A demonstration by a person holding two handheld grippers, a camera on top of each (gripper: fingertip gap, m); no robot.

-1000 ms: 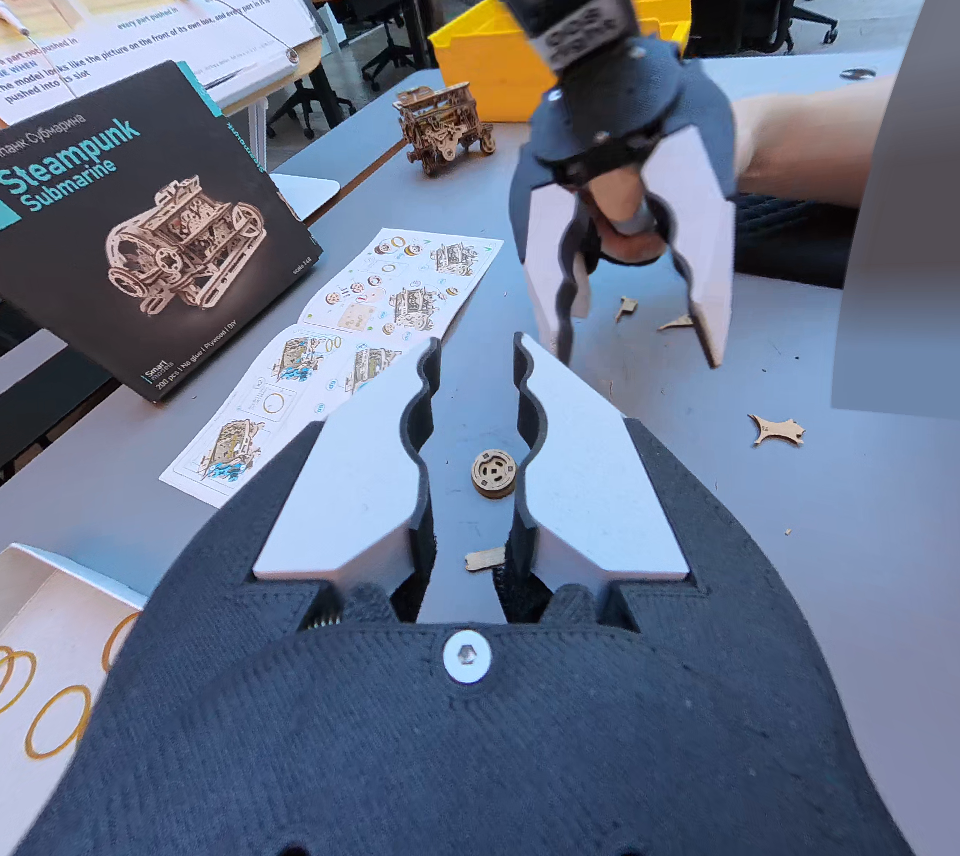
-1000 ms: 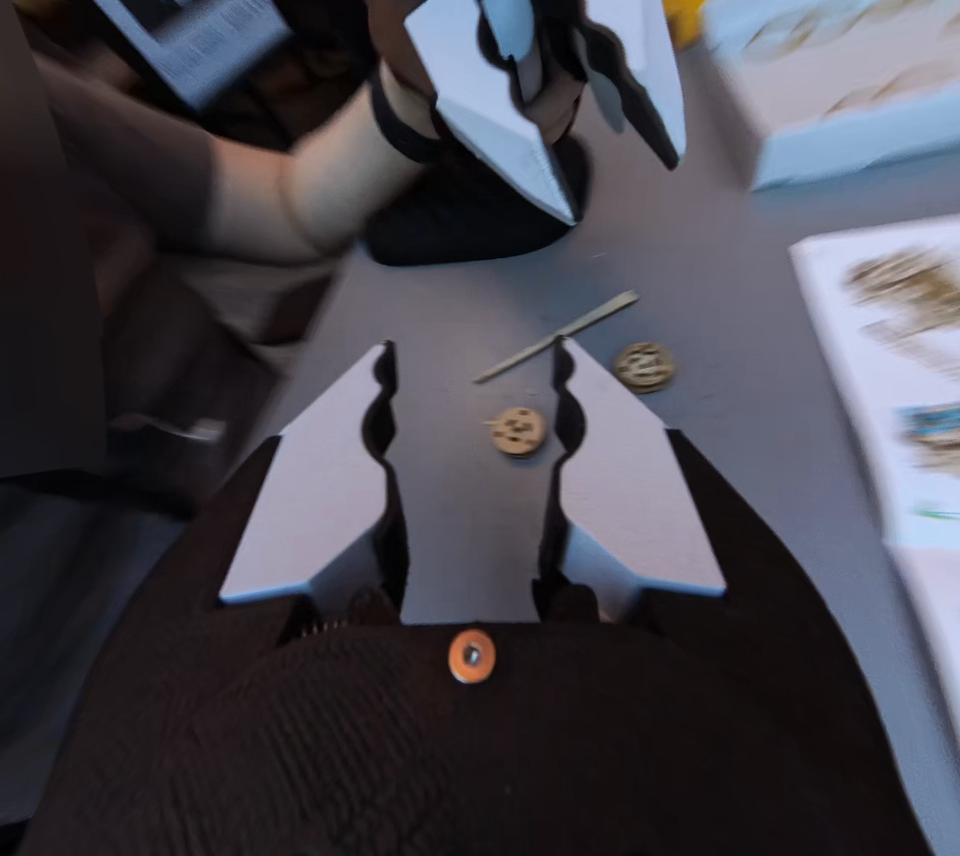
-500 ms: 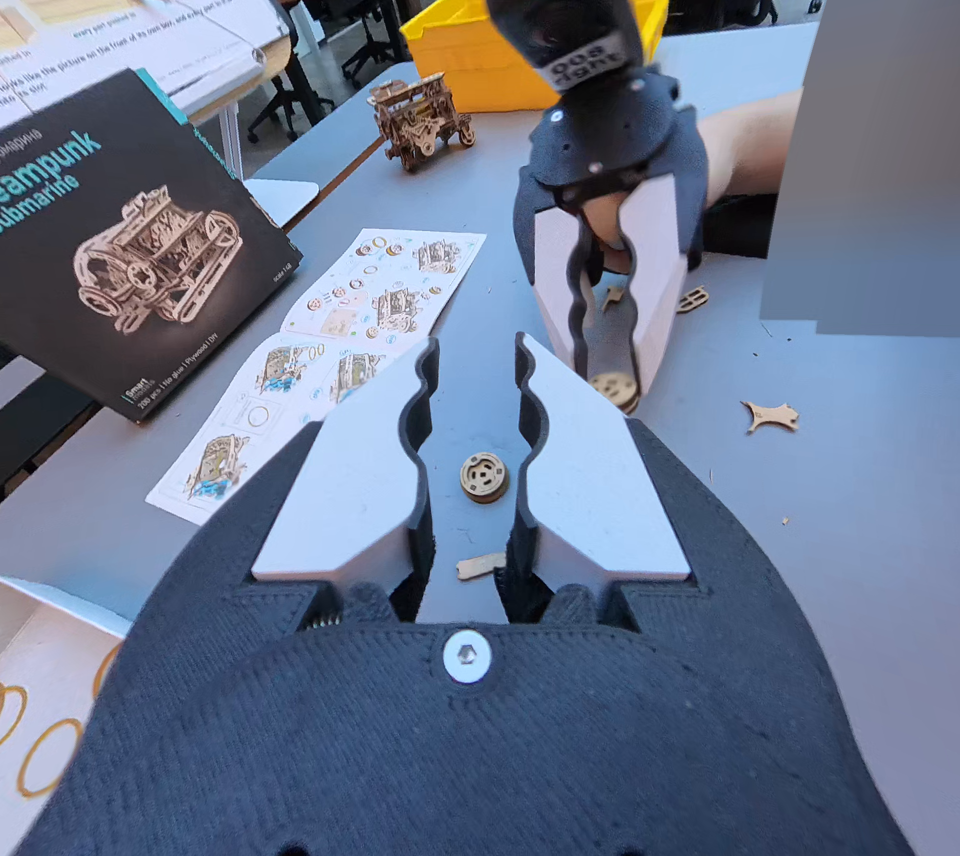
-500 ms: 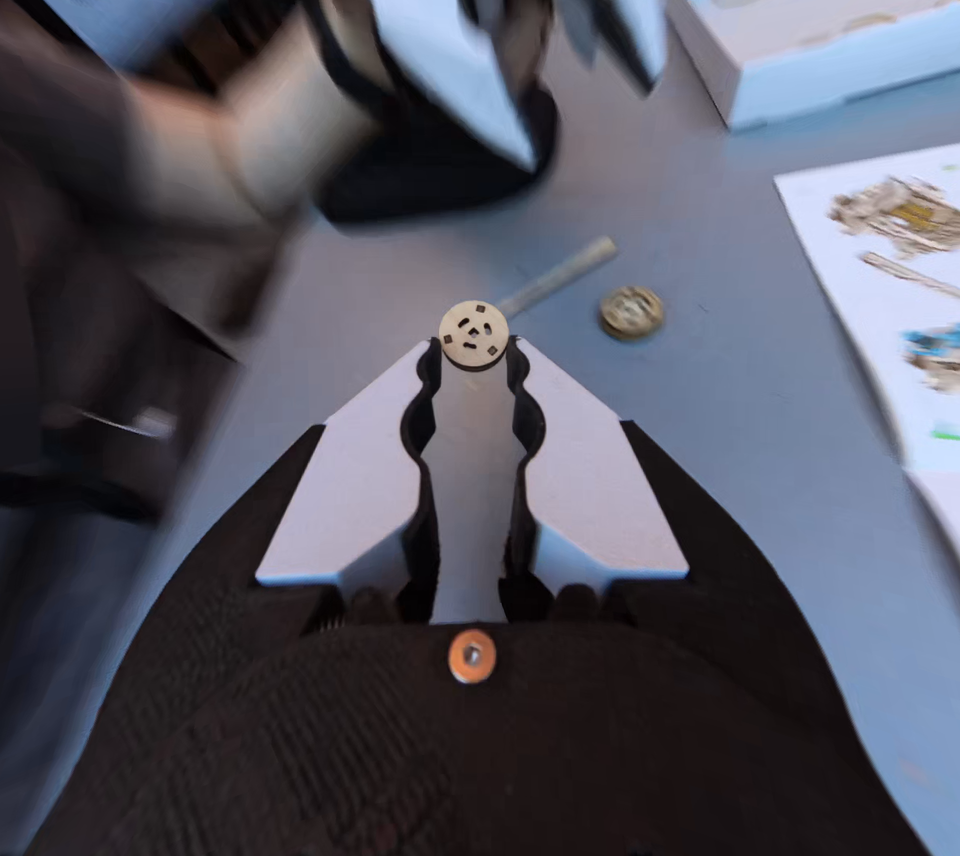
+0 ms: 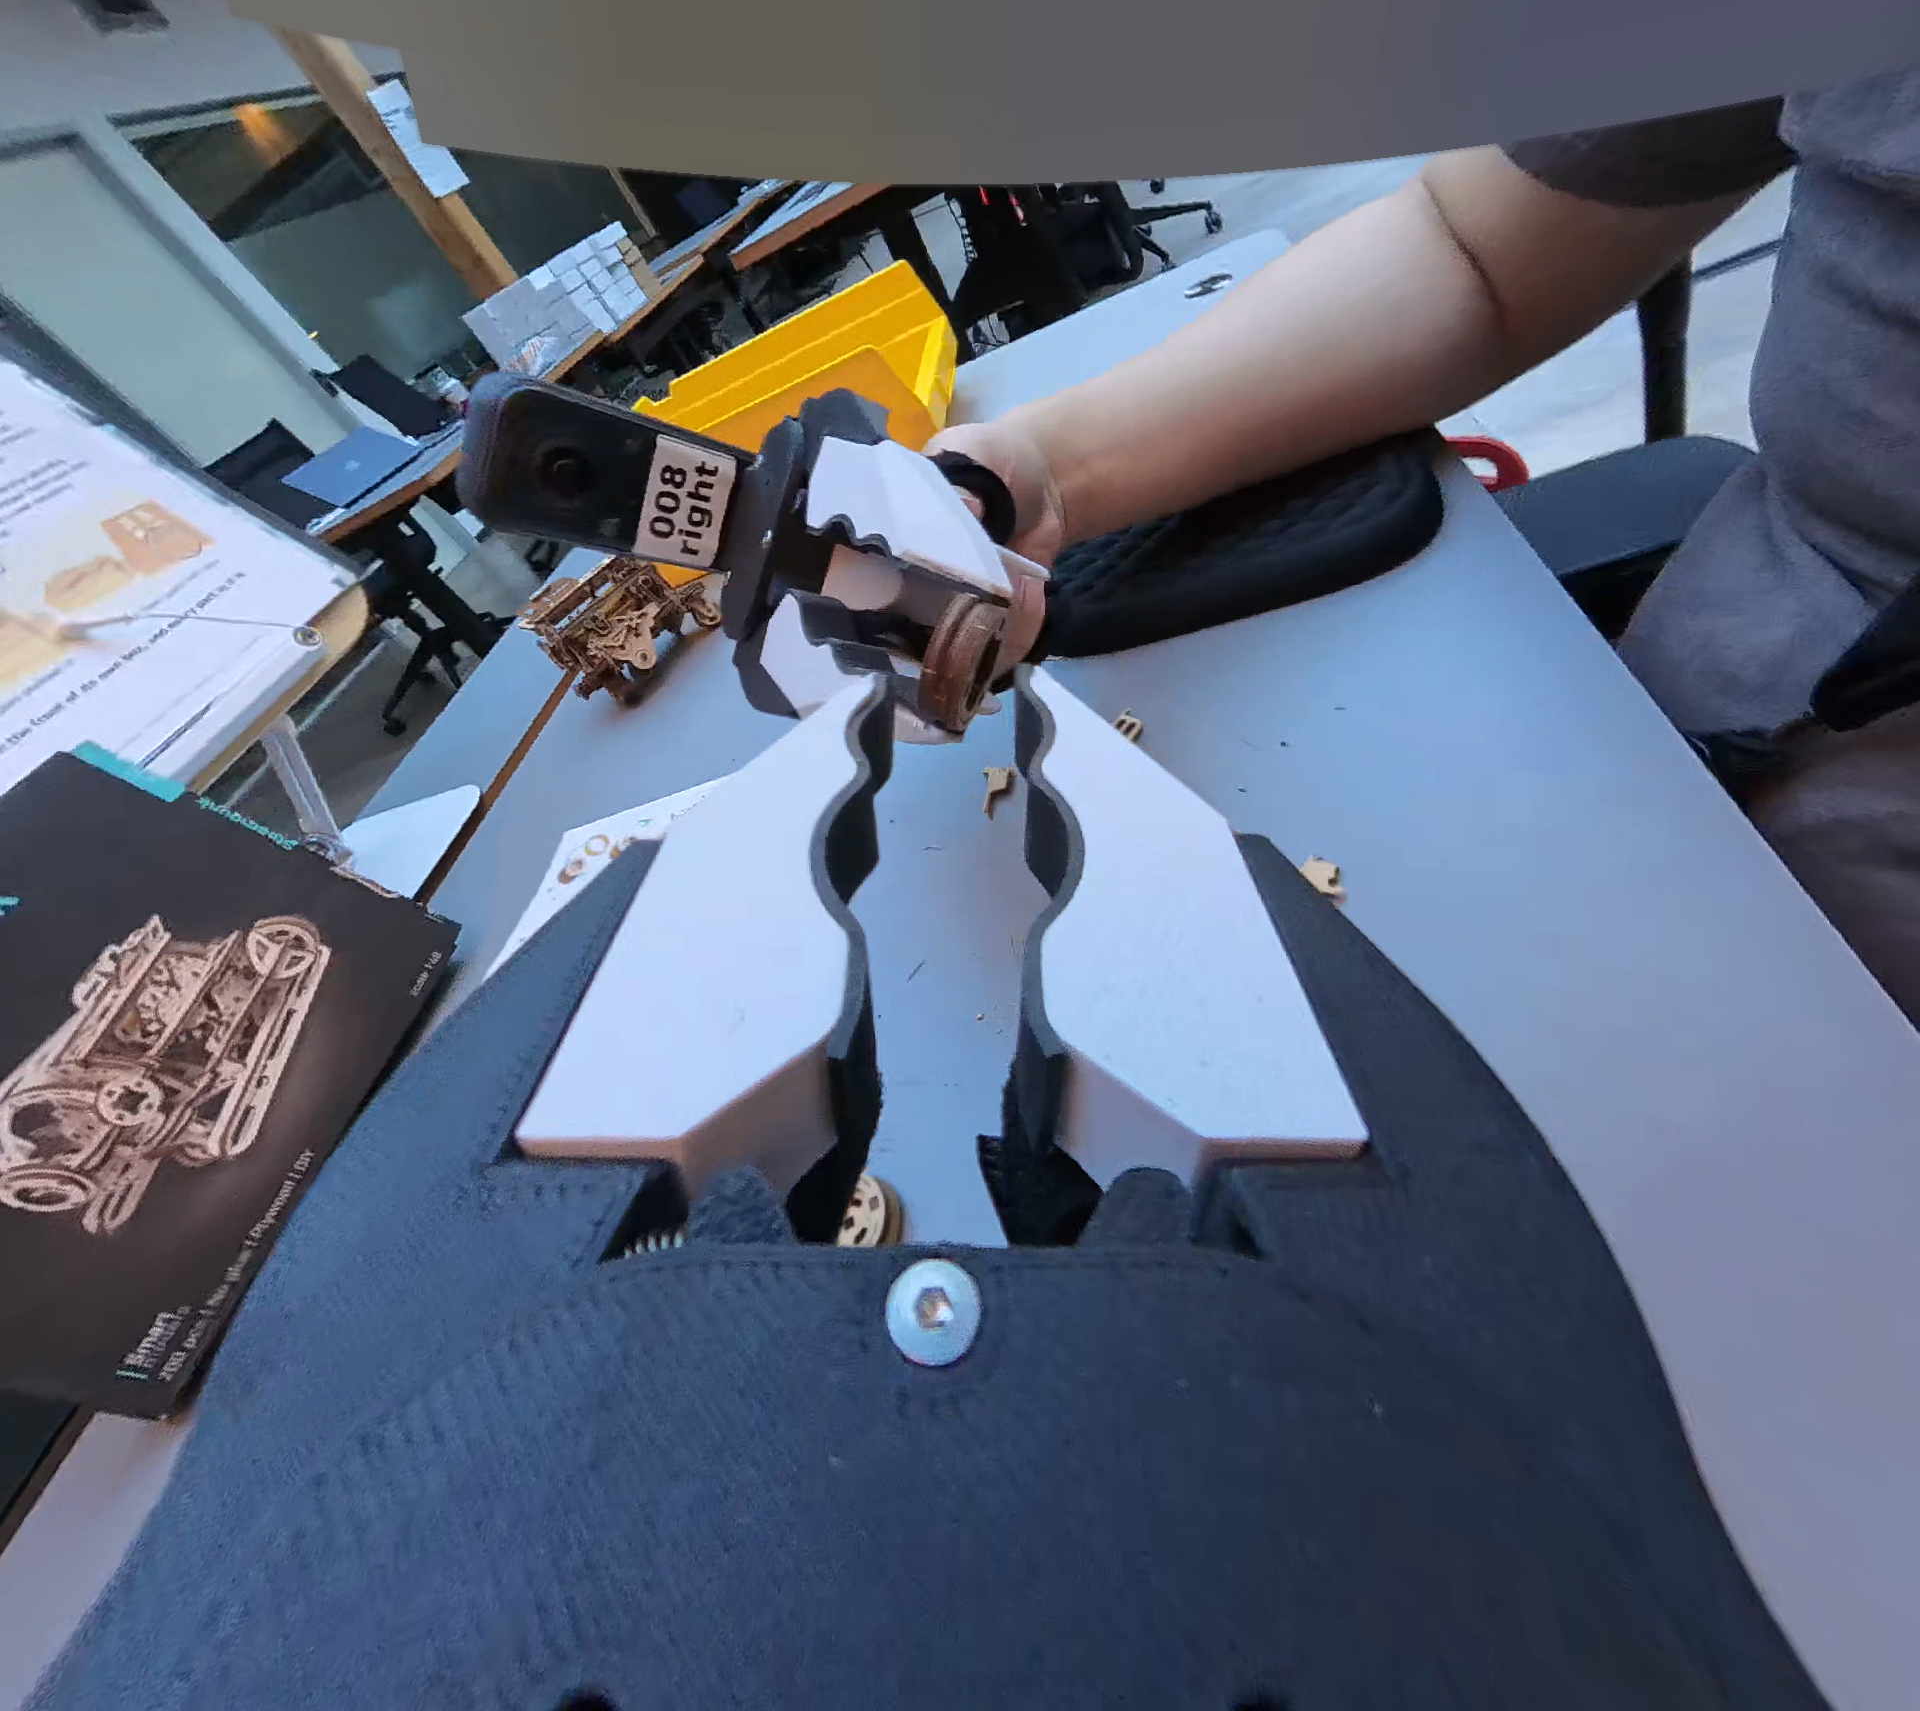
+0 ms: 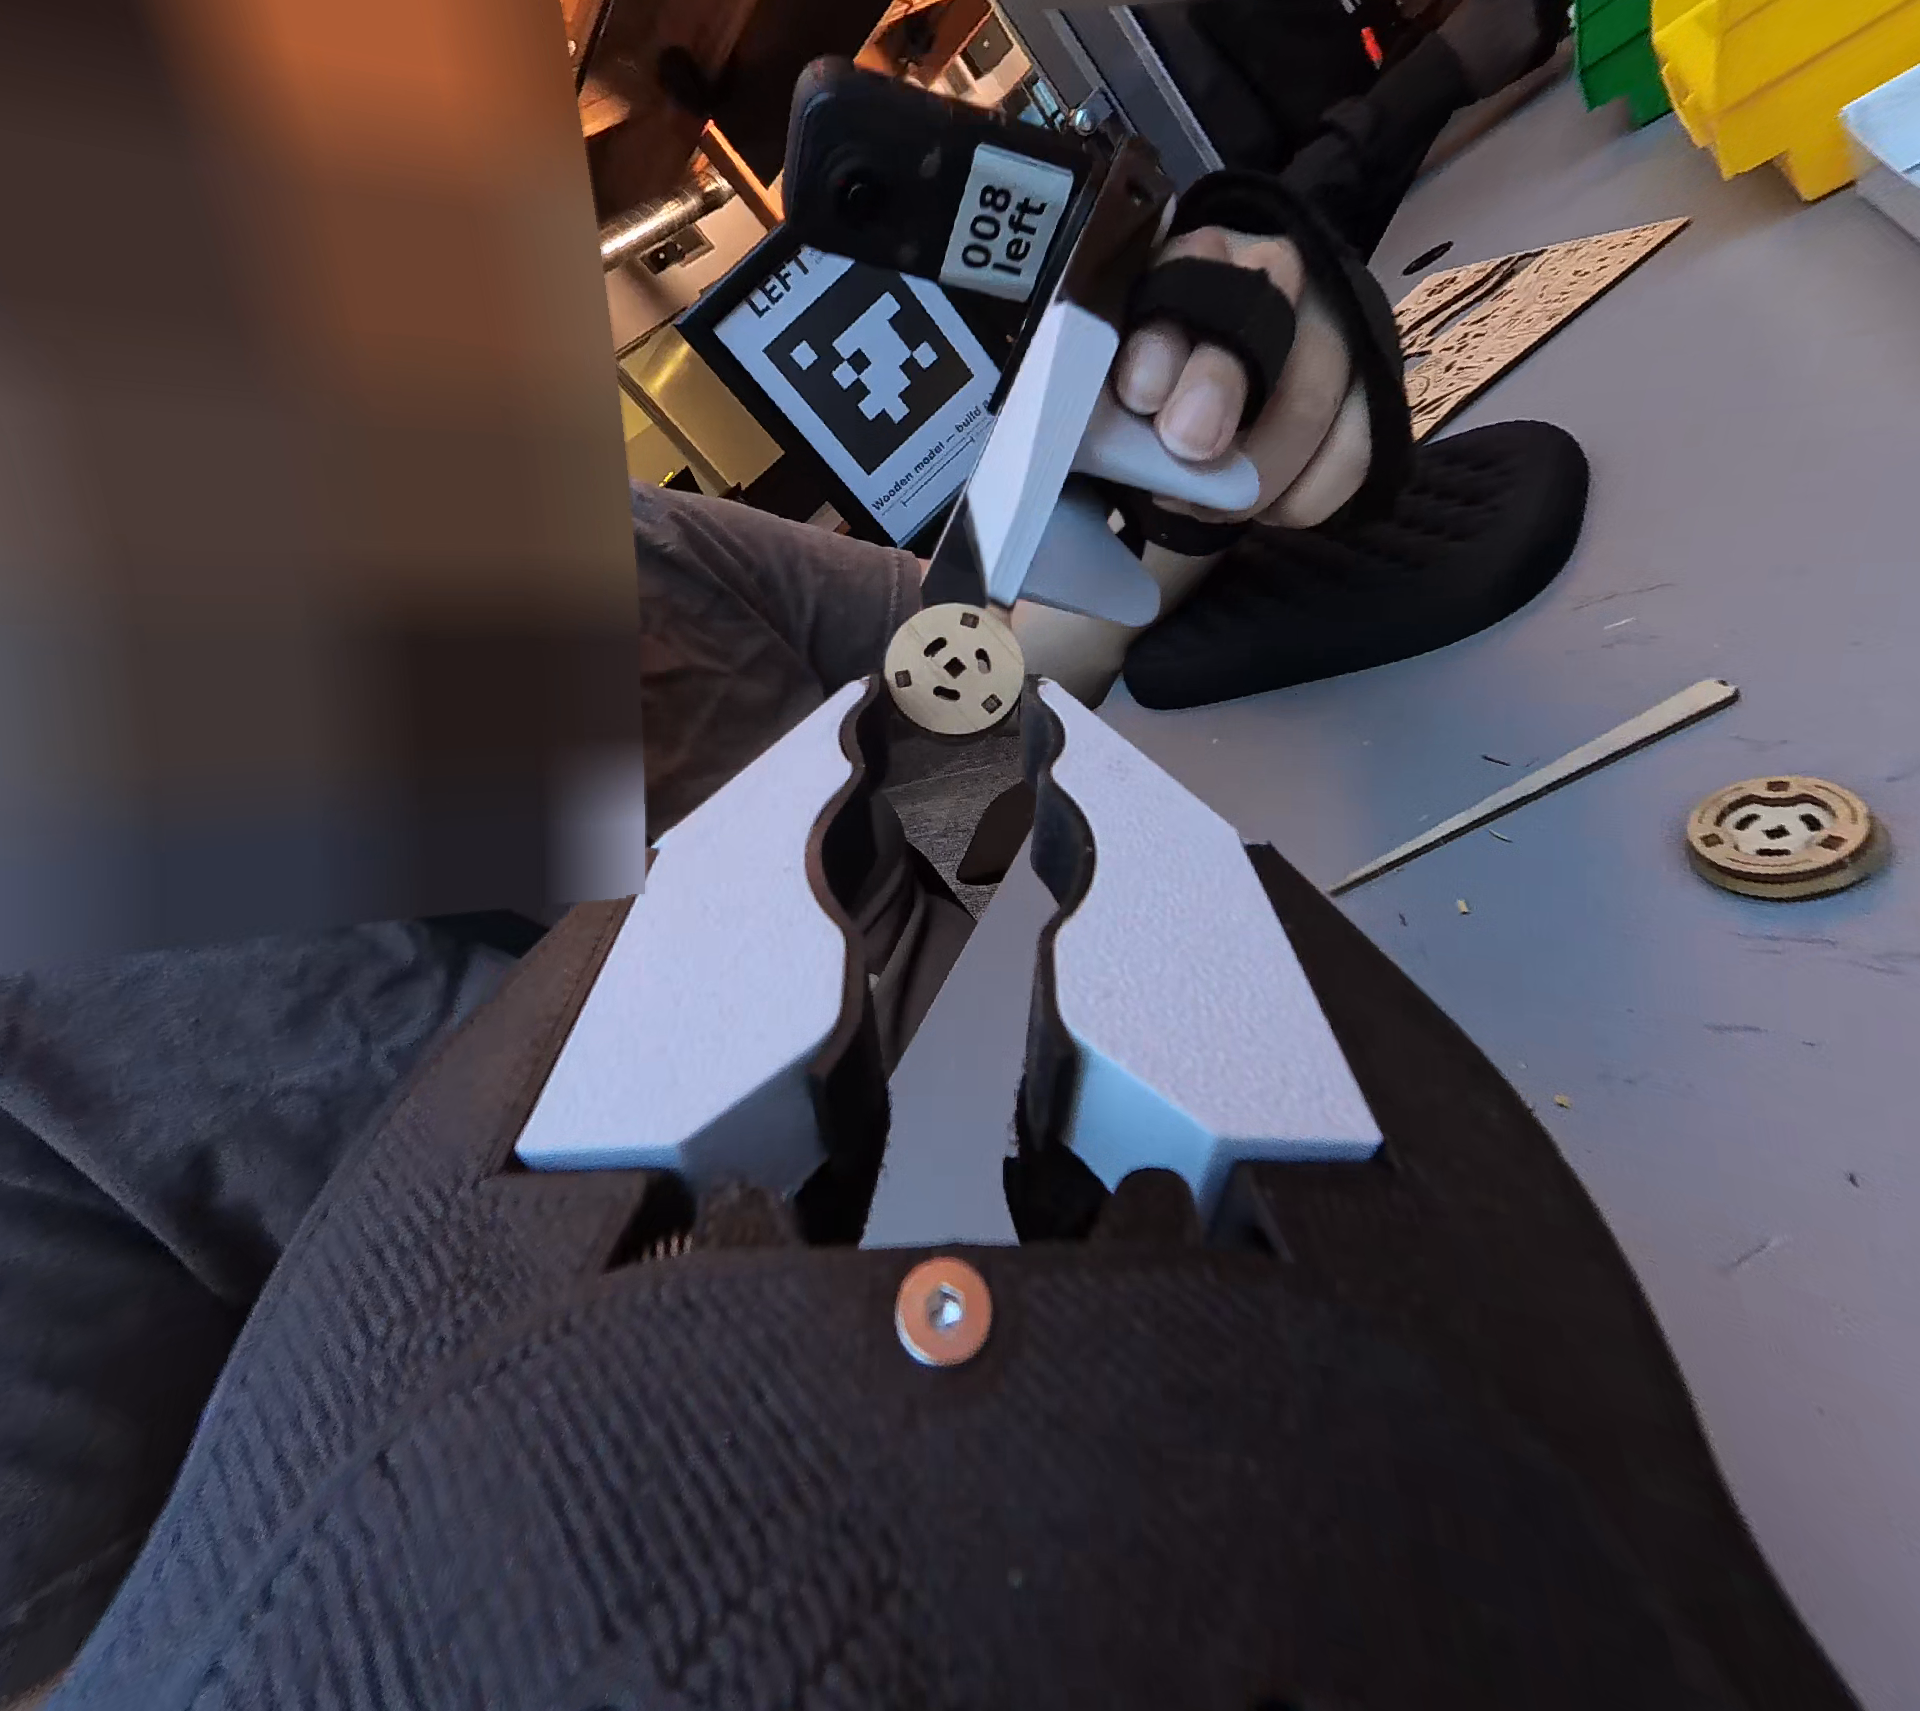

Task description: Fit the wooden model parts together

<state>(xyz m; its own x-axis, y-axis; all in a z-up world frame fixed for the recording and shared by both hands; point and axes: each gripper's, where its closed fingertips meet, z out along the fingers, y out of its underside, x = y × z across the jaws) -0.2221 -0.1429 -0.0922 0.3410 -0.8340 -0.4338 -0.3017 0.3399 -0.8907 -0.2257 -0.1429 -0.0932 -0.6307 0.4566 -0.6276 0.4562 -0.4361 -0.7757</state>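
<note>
My right gripper is shut on a small round wooden disc with several holes, pinched at the fingertips and held above the grey table. In the left wrist view the same disc shows edge-on in the right gripper. It sits just in front of my left gripper, which is open and empty. The left gripper points down at the disc. A larger ringed wooden disc lies on the table to the right; it shows partly under the left gripper's base. A thin wooden stick lies beside it.
A black model box and a leaflet lie at left, a built wooden model and a yellow bin behind. A black wrist pad, a cut-out wooden sheet and small wood scraps are on the table. Both grippers' tips are close together, under 4 cm apart. Both grippers' tips are roughly 15 cm from the thin wooden stick.
My right gripper closed on the small disc on the table and lifted it. My left gripper rose and tilted up, so the disc now sits at its open fingertips.
</note>
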